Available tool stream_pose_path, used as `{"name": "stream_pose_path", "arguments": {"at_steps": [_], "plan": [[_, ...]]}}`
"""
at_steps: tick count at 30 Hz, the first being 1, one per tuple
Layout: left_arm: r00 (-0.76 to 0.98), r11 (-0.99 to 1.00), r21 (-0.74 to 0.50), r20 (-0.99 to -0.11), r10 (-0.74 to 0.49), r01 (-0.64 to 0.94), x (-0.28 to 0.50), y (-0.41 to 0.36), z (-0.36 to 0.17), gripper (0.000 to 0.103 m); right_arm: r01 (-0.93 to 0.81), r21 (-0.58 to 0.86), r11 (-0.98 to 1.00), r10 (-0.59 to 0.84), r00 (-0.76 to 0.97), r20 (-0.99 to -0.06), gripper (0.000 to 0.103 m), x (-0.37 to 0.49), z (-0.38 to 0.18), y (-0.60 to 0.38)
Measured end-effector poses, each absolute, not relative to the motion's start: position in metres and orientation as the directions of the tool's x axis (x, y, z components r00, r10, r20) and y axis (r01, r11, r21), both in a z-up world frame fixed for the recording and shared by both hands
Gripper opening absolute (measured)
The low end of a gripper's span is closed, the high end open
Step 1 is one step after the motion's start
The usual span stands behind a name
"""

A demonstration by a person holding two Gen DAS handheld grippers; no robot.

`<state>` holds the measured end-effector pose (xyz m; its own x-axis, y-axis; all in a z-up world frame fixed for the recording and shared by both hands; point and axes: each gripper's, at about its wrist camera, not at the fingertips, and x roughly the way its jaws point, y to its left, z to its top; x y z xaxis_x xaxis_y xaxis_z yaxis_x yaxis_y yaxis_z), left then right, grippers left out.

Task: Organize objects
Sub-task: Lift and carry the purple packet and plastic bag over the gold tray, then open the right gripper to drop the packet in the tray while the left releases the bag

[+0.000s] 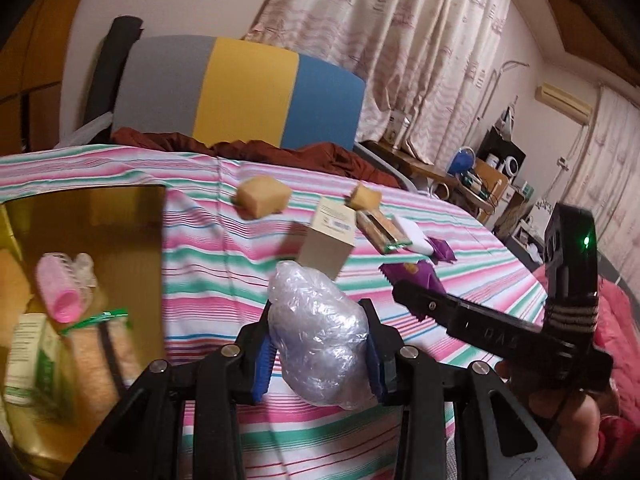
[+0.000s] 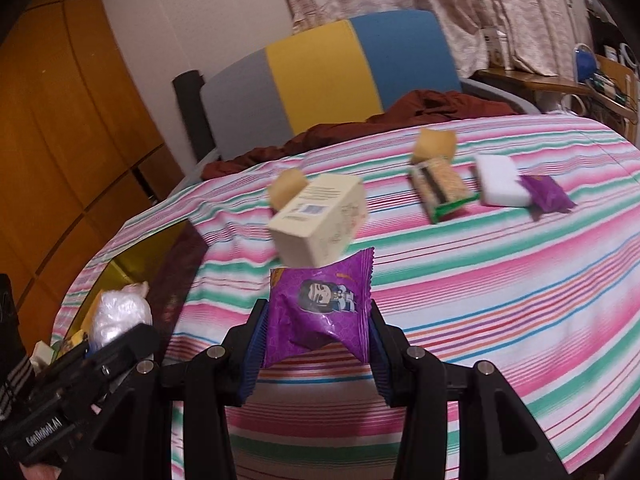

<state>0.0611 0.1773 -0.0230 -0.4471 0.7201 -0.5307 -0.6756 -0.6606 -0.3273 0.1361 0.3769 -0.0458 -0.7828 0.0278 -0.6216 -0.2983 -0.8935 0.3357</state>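
Carrying loads: left gripper (image 1: pixel 318 344) clenches a plastic-wrap wad (image 1: pixel 316 332), right gripper (image 2: pixel 316 334) a purple snack packet (image 2: pixel 320 304); we judge the yellow box (image 1: pixel 120 216) at nine o'clock part-filled, six items left on the striped bedspread (image 2: pixel 500 280).

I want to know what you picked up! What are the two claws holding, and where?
The left claw pinches a crumpled clear plastic bag by its sides. The right claw pinches a purple snack packet across its lower half.

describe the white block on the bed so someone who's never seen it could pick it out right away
Start at the striped pink, green and white bedspread and look to its far right side, past the tall cream cardboard box. There a flat white rectangular block lies between a green-edged cracker packet and a small purple wrapper. It is the only plain white, unprinted thing in that row.
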Motion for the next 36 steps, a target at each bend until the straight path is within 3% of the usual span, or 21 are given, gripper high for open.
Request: {"name": "stream_pose_path", "arguments": {"at_steps": [14,23,30,36], "plan": [[-0.582,-0.78,-0.314,-0.53,0.618,-0.542,0.011,0.085,-0.008,0.038,-0.074,0.323,-0.943,-0.141,-0.793,-0.593,0.046,0.079,-0.02,0.294],[-0.635,-0.826,-0.344,-0.53,0.563,-0.446,-0.017,0.048,-0.007,0.038,0.021,0.281,-0.959,-0.198,-0.758,-0.622,0.046,0.031,-0.018,0.248],[-0.676,-0.847,-0.362,-0.513,0.529,-0.389,-0.028,0.025,-0.001,0.038,0.068,0.143,-0.987,-0.149,-0.715,-0.683,0.046,-0.006,-0.033,0.21],[-0.676,-0.852,-0.372,-0.521,0.521,-0.369,-0.032,0.02,-0.004,0.038,0.052,0.051,-0.997,-0.073,-0.701,-0.709,0.053,-0.02,-0.041,0.203]]}}
